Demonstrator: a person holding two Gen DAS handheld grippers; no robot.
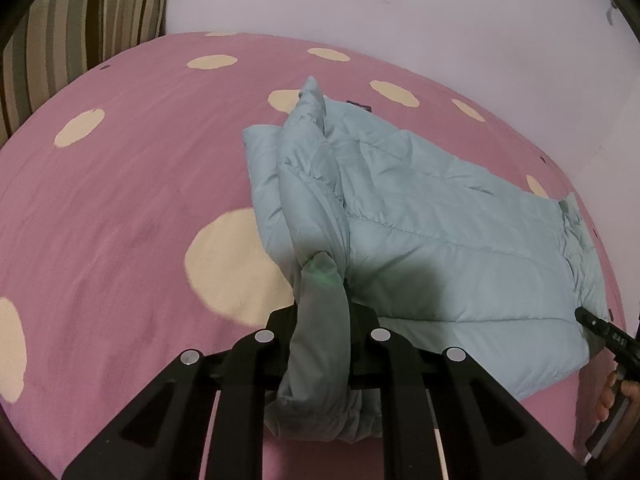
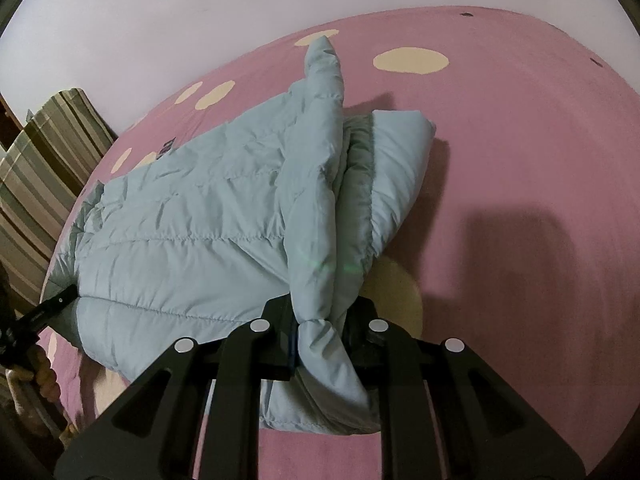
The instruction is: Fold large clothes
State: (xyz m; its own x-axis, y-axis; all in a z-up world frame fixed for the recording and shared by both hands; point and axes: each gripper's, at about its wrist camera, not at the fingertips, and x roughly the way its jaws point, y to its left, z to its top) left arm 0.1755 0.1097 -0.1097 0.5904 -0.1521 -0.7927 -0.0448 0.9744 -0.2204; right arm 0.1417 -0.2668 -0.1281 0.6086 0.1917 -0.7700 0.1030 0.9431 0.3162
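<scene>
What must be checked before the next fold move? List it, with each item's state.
1. Left gripper hold: ok, it is shut on a bunch of the jacket.
2. Right gripper hold: ok, it is shut on gathered jacket fabric.
3. Jacket lying flat: not ok, a raised ridge of fabric runs away from each gripper.
4. Room to lay the fold: ok, bare bed sheet shows beside the jacket.
5. Sleeves tucked in: cannot tell, they are hidden in the folds.
</scene>
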